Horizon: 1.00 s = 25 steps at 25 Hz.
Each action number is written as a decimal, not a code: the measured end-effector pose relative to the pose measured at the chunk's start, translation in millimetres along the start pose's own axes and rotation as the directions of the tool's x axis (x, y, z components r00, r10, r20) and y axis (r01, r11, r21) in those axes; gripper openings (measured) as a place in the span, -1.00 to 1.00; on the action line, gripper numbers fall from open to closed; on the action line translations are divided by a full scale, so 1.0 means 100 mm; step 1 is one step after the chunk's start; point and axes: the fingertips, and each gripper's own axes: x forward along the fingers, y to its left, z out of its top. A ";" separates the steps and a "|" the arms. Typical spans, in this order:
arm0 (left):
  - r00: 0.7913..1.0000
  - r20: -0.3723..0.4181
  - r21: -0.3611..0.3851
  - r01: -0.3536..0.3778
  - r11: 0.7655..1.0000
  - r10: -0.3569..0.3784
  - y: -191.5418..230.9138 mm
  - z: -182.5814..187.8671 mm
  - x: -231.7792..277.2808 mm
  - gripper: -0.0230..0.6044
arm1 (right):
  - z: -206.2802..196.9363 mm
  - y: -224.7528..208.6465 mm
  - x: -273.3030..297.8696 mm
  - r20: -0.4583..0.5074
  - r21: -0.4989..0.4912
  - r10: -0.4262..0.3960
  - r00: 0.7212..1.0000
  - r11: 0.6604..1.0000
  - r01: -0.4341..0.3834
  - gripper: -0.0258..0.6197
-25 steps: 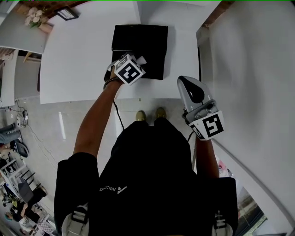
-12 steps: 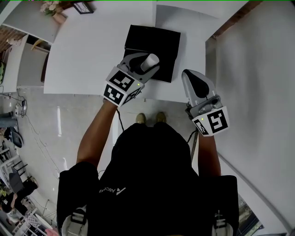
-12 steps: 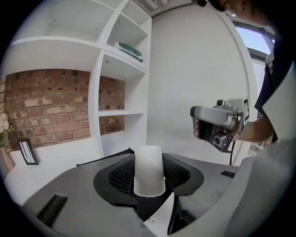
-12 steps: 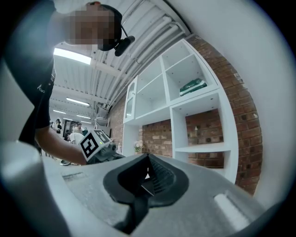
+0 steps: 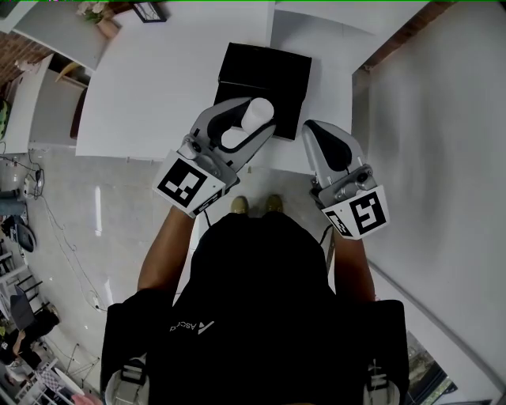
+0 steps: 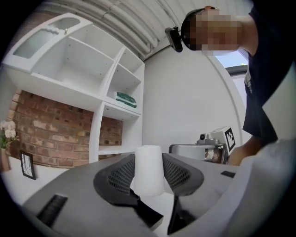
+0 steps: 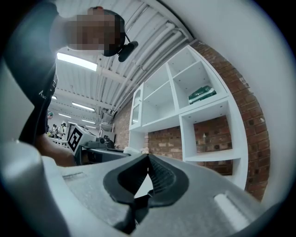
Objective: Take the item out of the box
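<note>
The black box (image 5: 273, 67) lies flat on the white table (image 5: 150, 87). My left gripper (image 5: 251, 126) is held above the table's near edge, tilted upward, shut on a white cylinder (image 5: 257, 113). In the left gripper view the white cylinder (image 6: 149, 169) stands upright, pressed between the two dark ribbed pads (image 6: 121, 175). My right gripper (image 5: 318, 132) hovers to the right of the box, also tilted upward. In the right gripper view its jaws (image 7: 148, 158) meet at the tips with nothing between them.
A picture frame (image 5: 148, 11) and a vase of flowers (image 5: 101, 19) stand at the table's far left corner. A white wall runs along the right. White shelves (image 6: 115, 92) against a brick wall stand beyond the table. The person's feet are close to the table's edge.
My left gripper has come up from over the box with the white cylinder, tilted upward and drawn back toward the body. The right gripper has shifted only slightly.
</note>
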 end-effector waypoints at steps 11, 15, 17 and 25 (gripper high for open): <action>0.997 0.083 -0.008 0.001 1.000 0.000 -0.22 0.09 -0.27 -0.35 | 0.06 0.26 -0.09 0.039 -0.004 -0.001 0.999 1.000 0.001 -0.92; 0.993 0.114 -0.017 0.006 1.000 -0.004 -0.27 0.14 -0.30 -0.35 | 0.05 0.33 -0.13 0.038 -0.007 -0.002 0.999 1.000 0.002 -0.92; 0.991 0.133 -0.023 0.010 1.000 -0.007 -0.28 0.18 -0.30 -0.35 | 0.05 0.35 -0.13 0.037 -0.006 -0.003 0.999 1.000 0.003 -0.92; 0.994 0.113 -0.023 0.004 1.000 -0.001 -0.29 0.15 -0.33 -0.35 | 0.05 0.37 -0.15 0.030 -0.007 -0.002 1.000 1.000 0.002 -0.92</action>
